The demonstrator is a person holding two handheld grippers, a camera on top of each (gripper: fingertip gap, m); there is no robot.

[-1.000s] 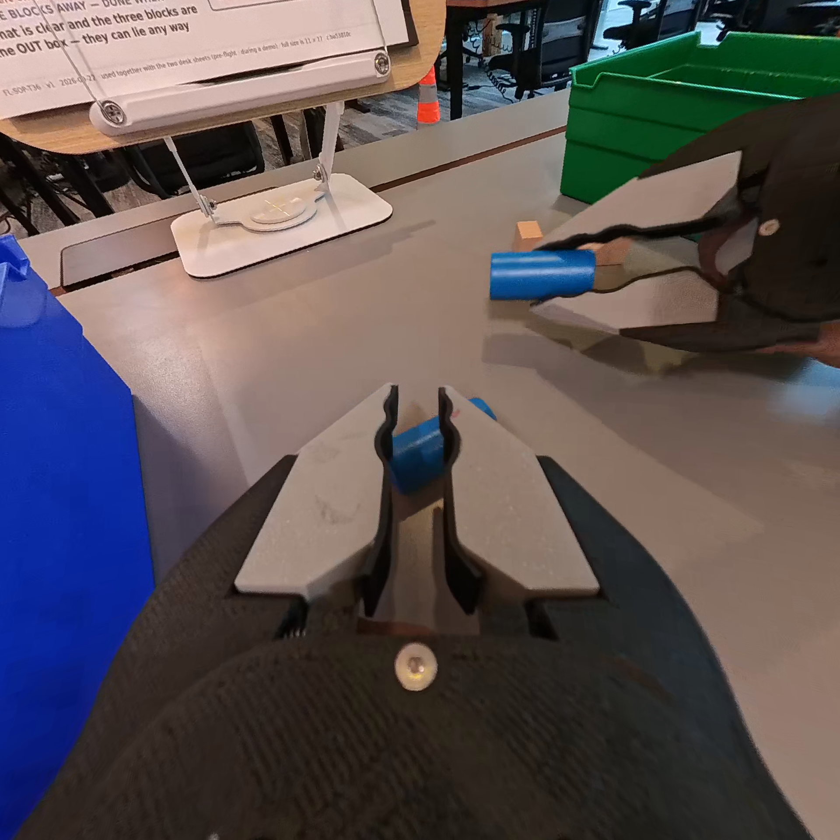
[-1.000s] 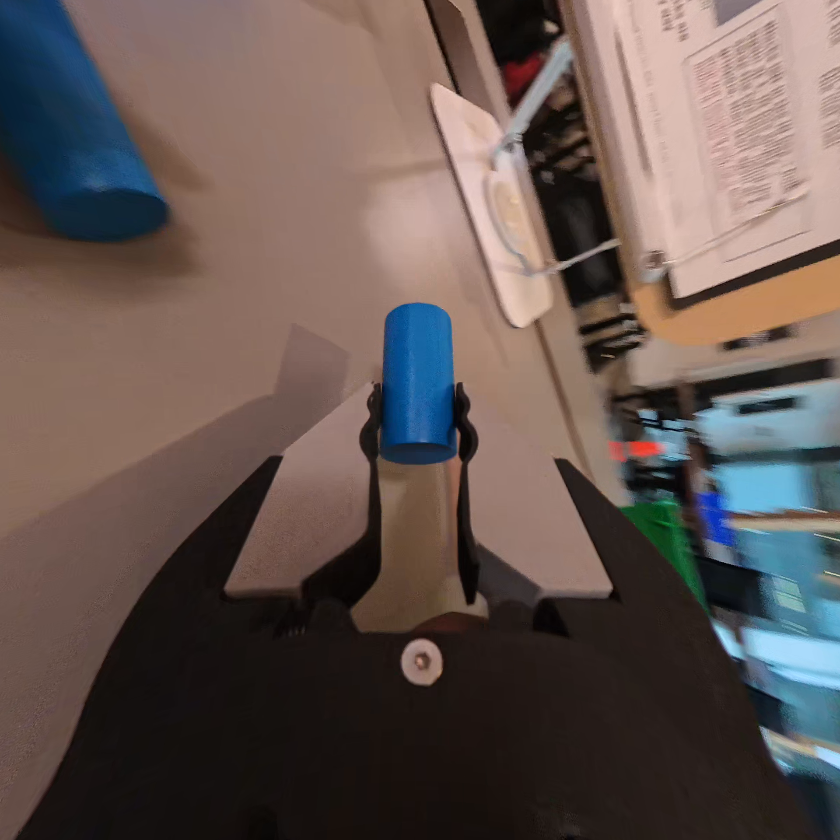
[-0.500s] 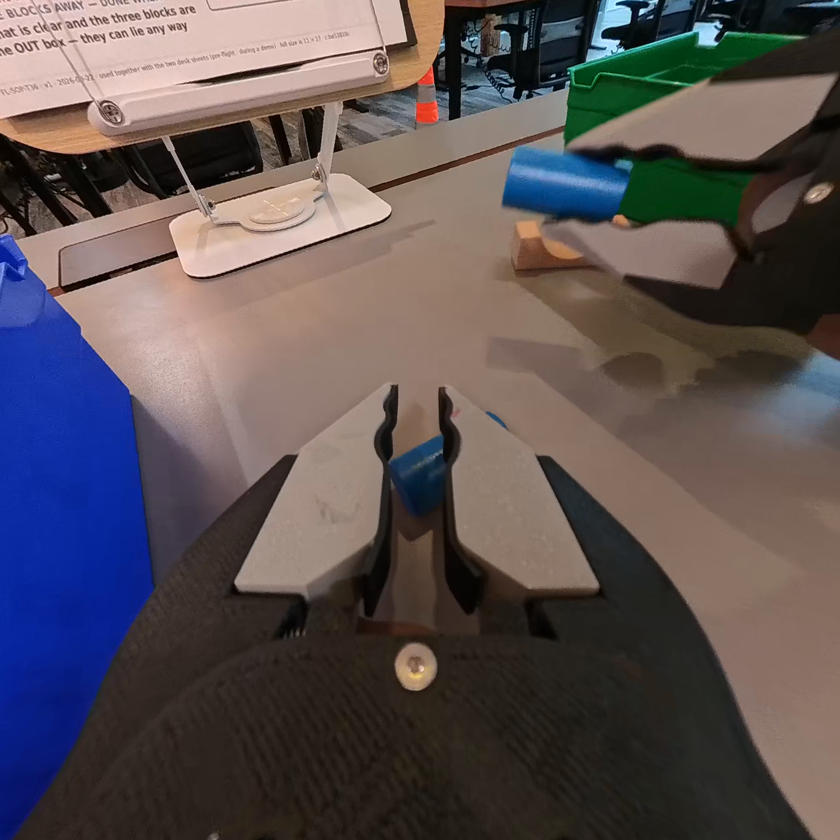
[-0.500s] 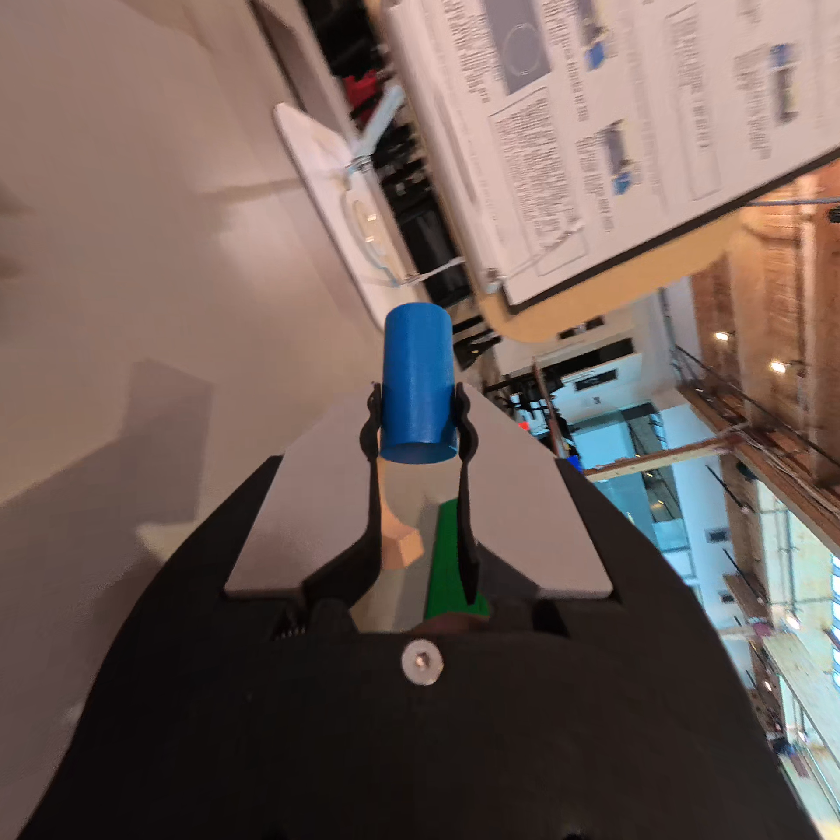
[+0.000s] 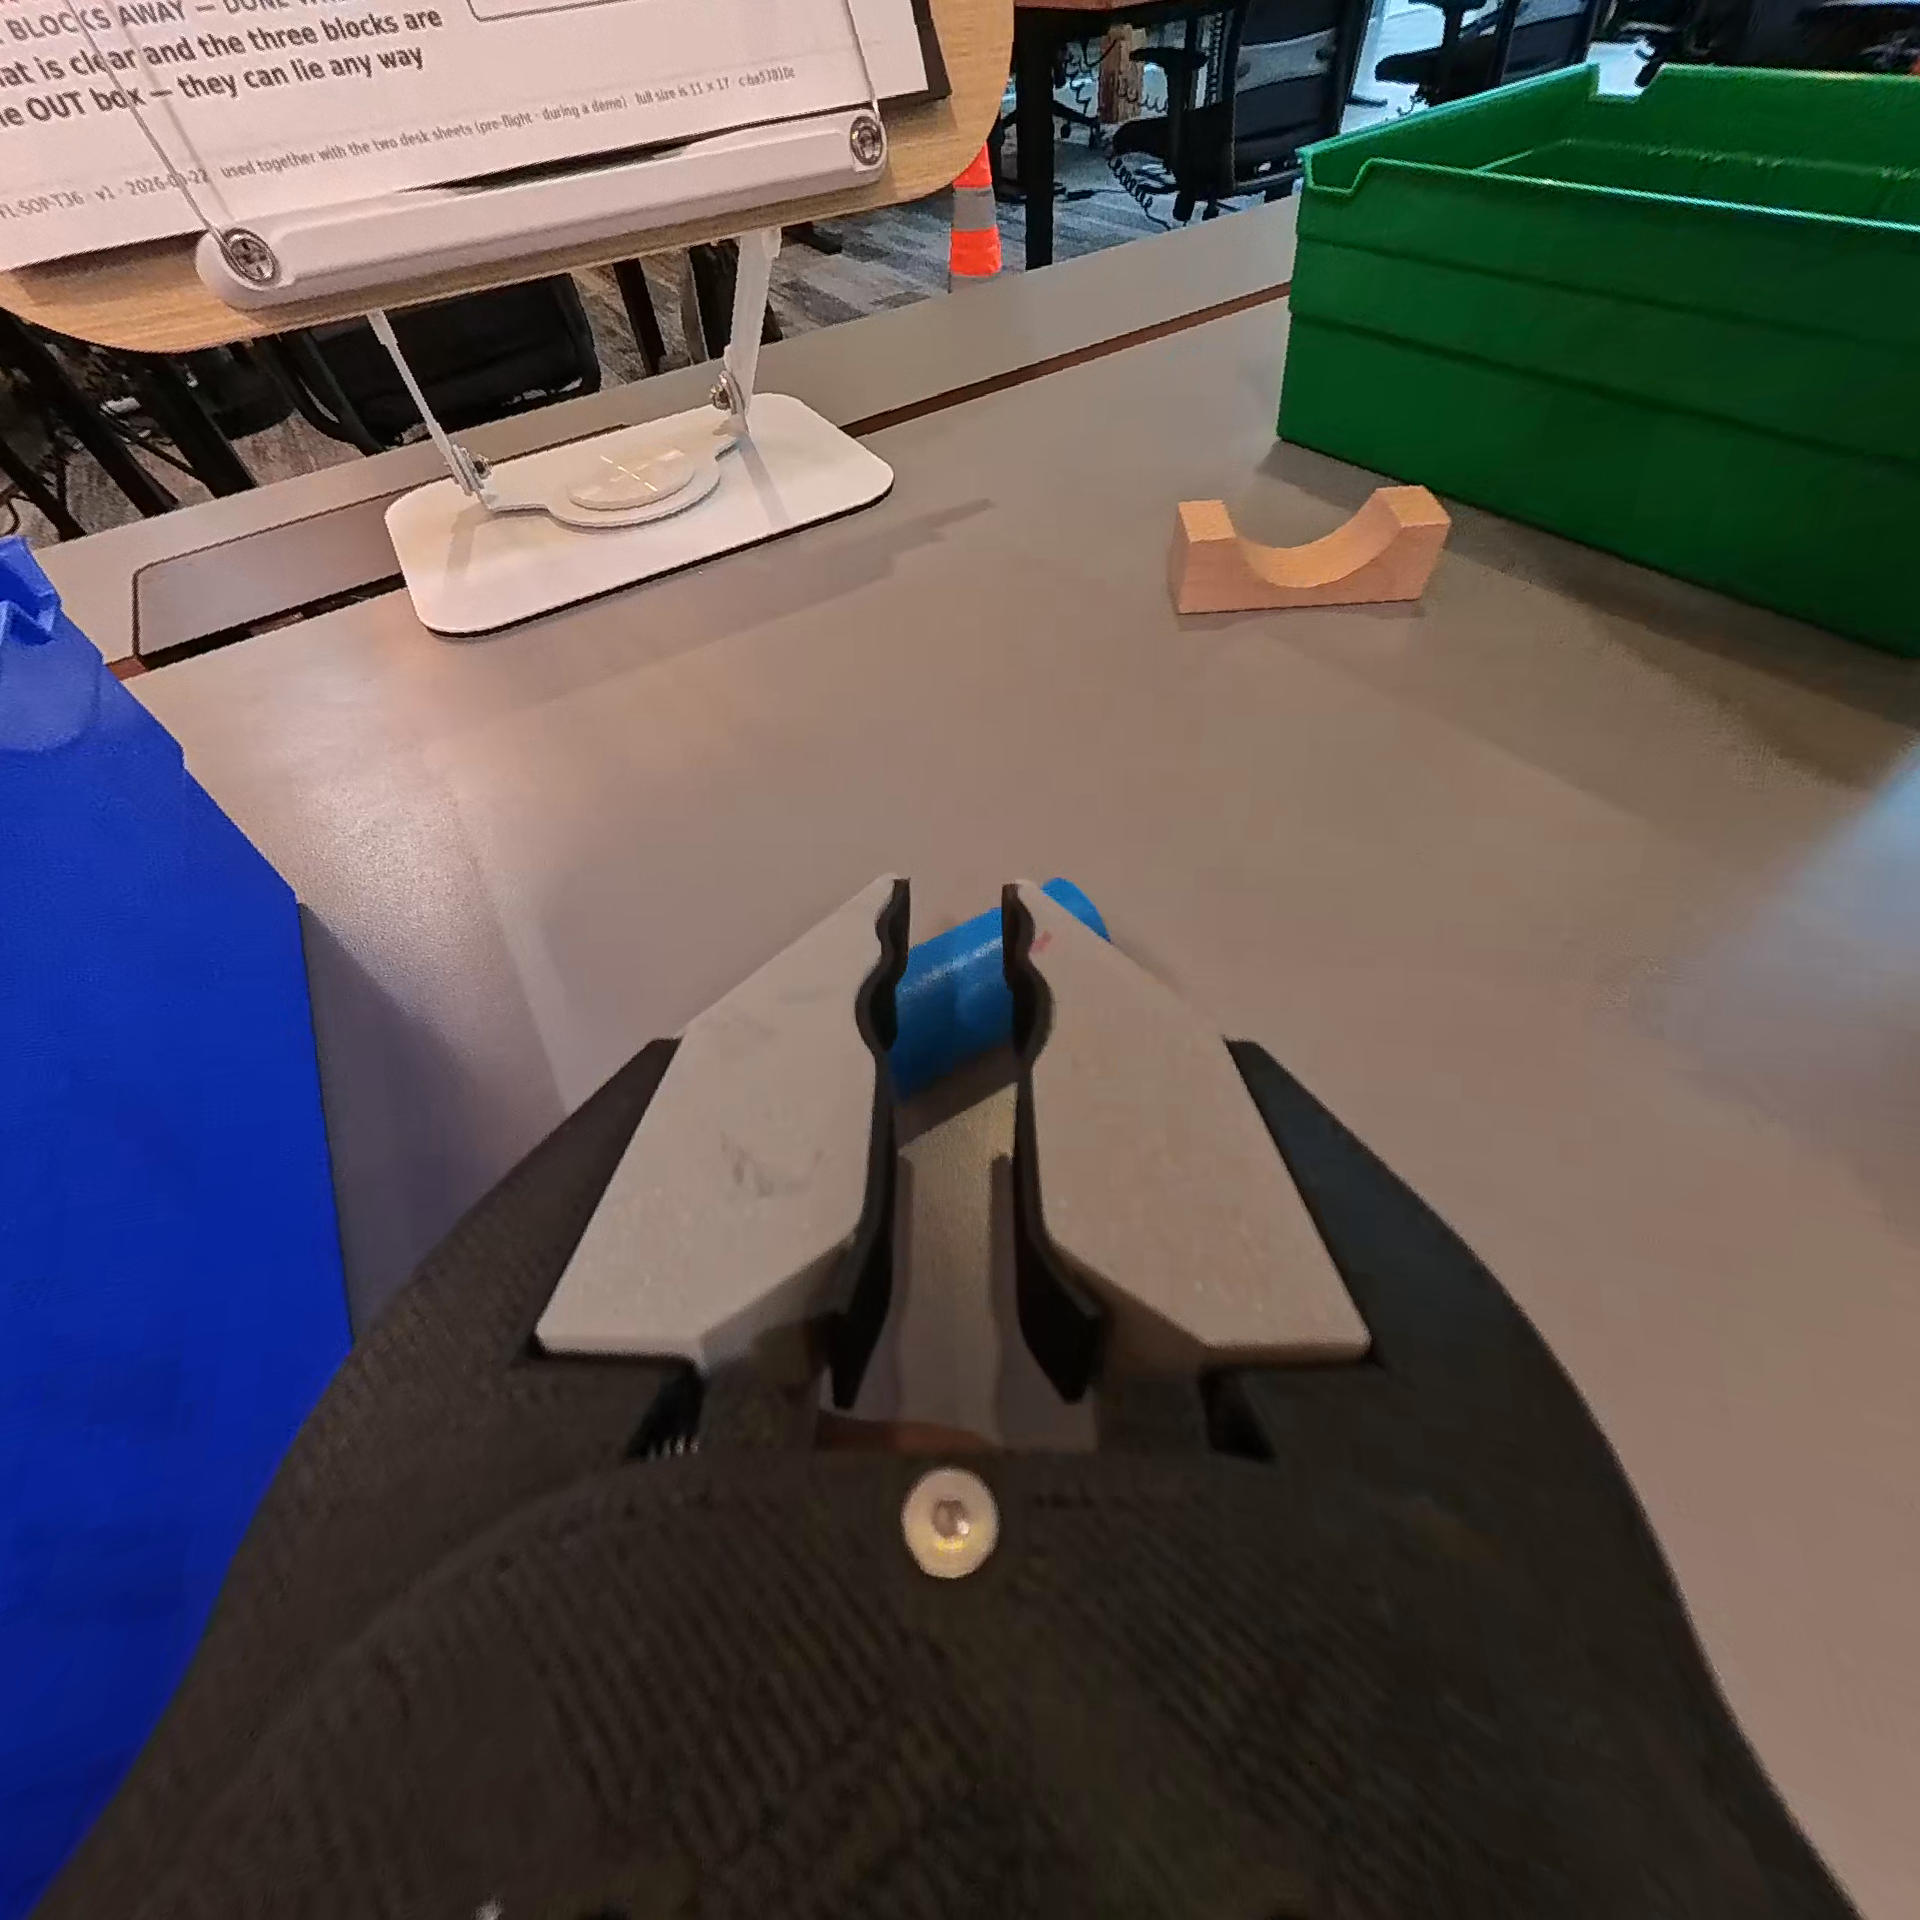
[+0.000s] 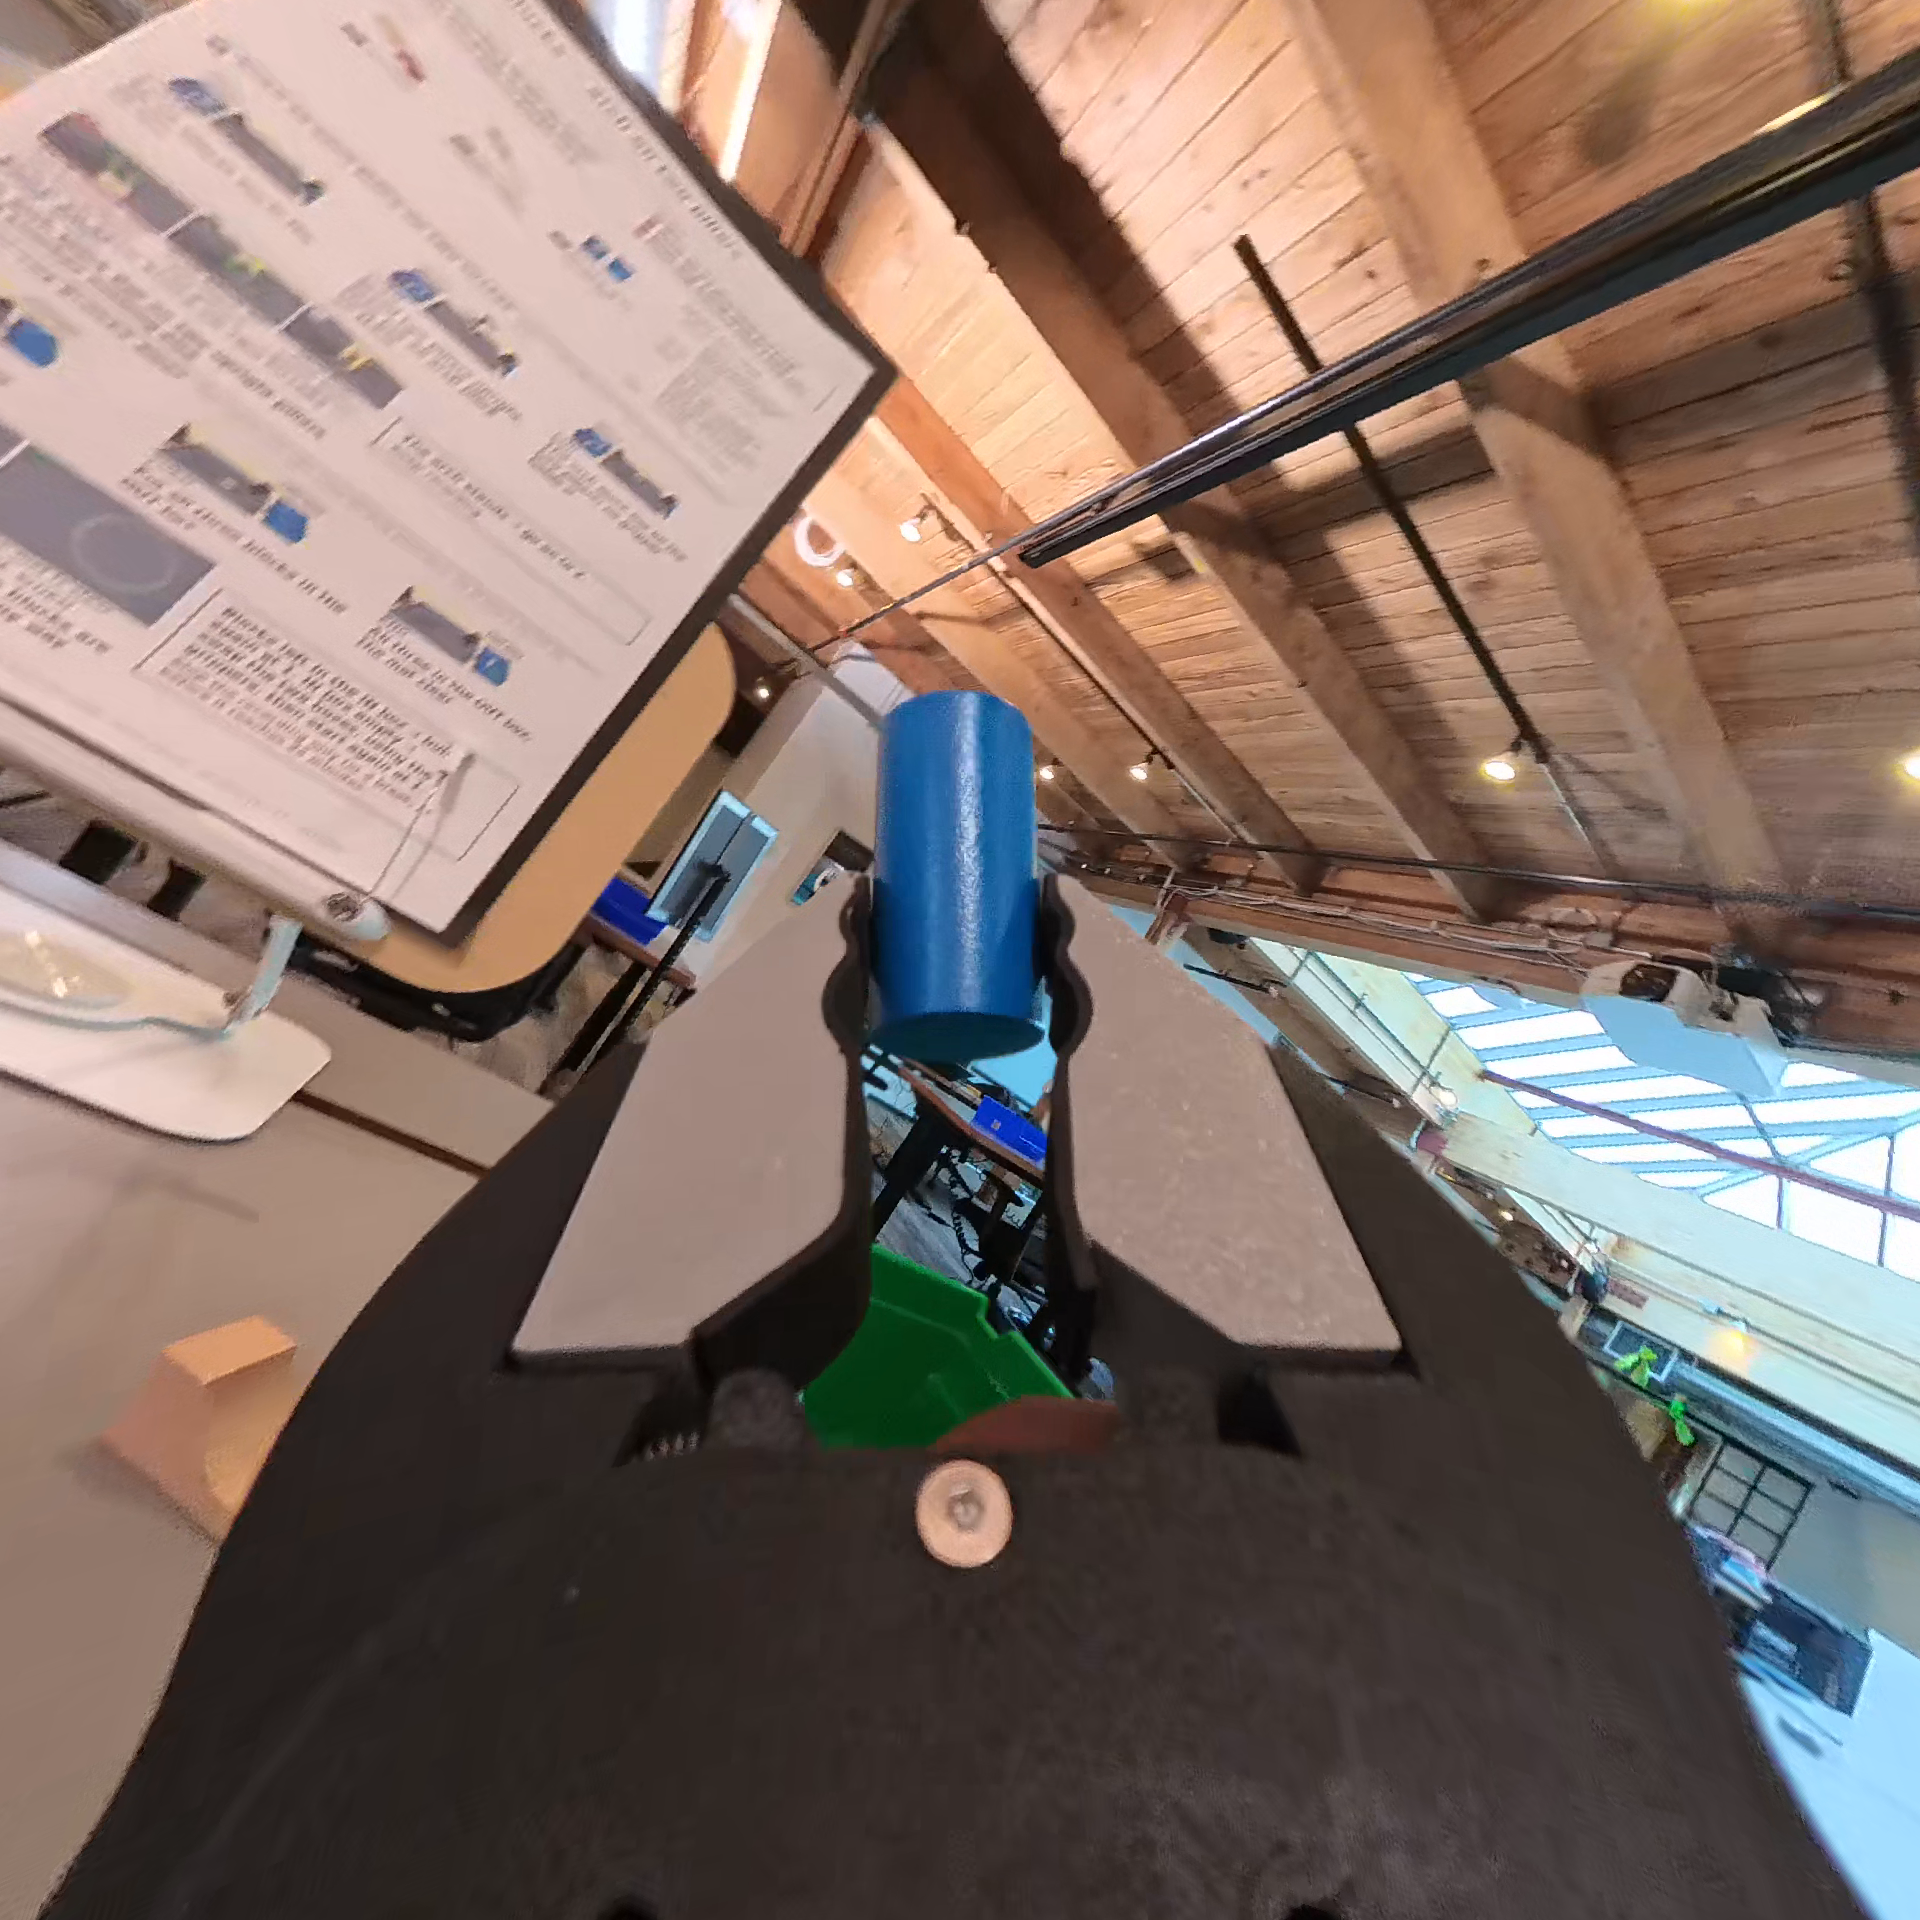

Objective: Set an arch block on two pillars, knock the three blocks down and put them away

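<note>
Blue cylinder point(image 6: 954, 873) clamped in right claw point(image 6: 954, 935), pads pressing.

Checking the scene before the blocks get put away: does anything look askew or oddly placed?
Arch block lies upside down on the table, curve facing up, beside the green bin. A blue cylinder lies slantwise under the left hand-held gripper. Nothing looks damaged.
</note>
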